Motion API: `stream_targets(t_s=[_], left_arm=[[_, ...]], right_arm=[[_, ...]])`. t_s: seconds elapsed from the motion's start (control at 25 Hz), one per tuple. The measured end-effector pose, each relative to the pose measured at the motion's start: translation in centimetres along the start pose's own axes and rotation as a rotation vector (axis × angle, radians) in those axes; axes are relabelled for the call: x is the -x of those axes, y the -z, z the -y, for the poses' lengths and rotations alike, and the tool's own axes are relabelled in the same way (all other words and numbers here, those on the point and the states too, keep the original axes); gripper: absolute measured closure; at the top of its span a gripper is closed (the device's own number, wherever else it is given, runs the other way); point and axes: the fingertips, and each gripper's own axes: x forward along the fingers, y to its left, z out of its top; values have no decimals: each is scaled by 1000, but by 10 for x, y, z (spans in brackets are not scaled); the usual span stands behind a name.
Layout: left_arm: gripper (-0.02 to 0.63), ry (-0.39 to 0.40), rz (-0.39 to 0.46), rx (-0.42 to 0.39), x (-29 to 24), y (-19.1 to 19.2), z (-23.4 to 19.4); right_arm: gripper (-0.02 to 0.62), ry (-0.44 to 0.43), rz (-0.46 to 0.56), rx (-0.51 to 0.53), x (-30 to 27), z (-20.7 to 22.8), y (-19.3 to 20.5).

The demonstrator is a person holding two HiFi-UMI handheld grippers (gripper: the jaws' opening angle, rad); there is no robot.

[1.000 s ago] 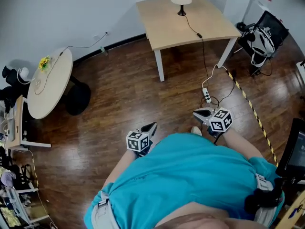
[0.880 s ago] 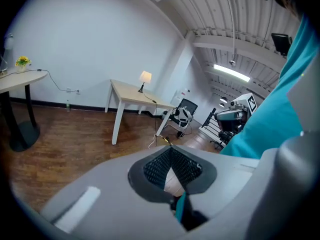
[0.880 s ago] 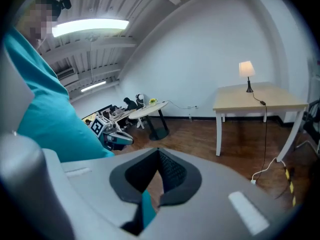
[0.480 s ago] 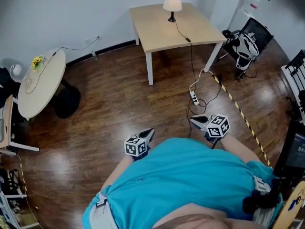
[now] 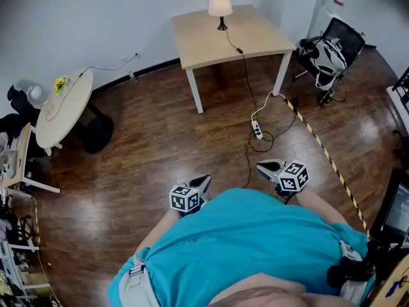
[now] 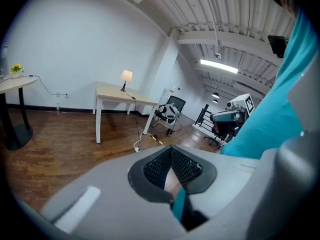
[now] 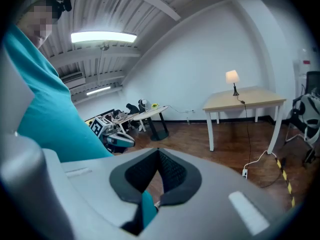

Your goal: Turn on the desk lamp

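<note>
Desk lamp (image 5: 220, 5) shifted leftward, left claw (image 5: 202, 183) and right claw (image 5: 264, 168) closed, empty

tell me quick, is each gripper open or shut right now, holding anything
Left gripper: jaws closed, holding nothing.
Right gripper: jaws closed, holding nothing.

Left gripper (image 5: 203, 183) and right gripper (image 5: 263, 168): grey, with black-and-white square-patterned cubes. Far ahead of them, the desk lamp (image 5: 220, 5) — cream shade, stem apparently black — on a pale wood table (image 5: 268, 34). Right of the right gripper, yellow-black striped tape (image 5: 327, 153) crosses dark brown floor (image 5: 160, 139).
</note>
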Motion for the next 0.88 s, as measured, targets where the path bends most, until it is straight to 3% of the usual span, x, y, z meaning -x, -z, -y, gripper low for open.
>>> stream_targets(t_s=[0.16, 0.36, 0.56, 0.76, 0.88], left_arm=[[494, -30, 10, 6, -55, 14, 102], [494, -27, -12, -147, -81, -4, 189], [494, -68, 49, -134, -56, -13, 208], [494, -38, 156, -12, 12, -32, 219], [494, -33, 171, 7, 47, 5, 220]], right_arm=[[594, -40, -40, 19, 88, 18, 48], [594, -83, -17, -9, 154, 34, 65], [594, -93, 42, -11, 178, 9, 59], [594, -88, 90, 0, 182, -57, 38], [594, -80, 154, -93, 168, -83, 60]])
